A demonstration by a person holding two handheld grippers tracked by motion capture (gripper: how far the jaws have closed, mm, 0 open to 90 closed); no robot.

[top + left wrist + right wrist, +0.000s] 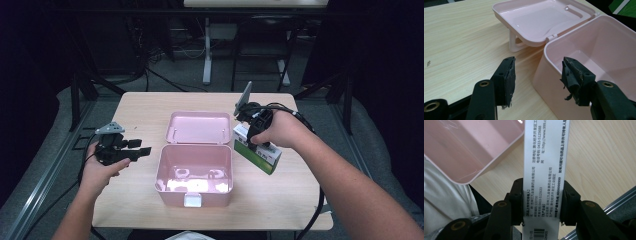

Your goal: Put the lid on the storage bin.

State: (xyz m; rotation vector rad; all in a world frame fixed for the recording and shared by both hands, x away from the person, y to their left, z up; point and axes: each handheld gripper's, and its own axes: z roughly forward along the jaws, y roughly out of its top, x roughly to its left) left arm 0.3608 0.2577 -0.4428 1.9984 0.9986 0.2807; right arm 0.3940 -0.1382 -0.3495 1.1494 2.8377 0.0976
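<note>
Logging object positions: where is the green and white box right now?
In the high view the green and white box is held in the right claw, tilted, just right of the open pink case.

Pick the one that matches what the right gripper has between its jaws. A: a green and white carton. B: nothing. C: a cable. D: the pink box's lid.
A: the right gripper is shut on the green and white carton, held beside the open pink box.

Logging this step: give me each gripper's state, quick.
Left gripper: open, holding nothing, beside the pink box.
Right gripper: closed on the green-and-white carton, held beside the box.
</note>
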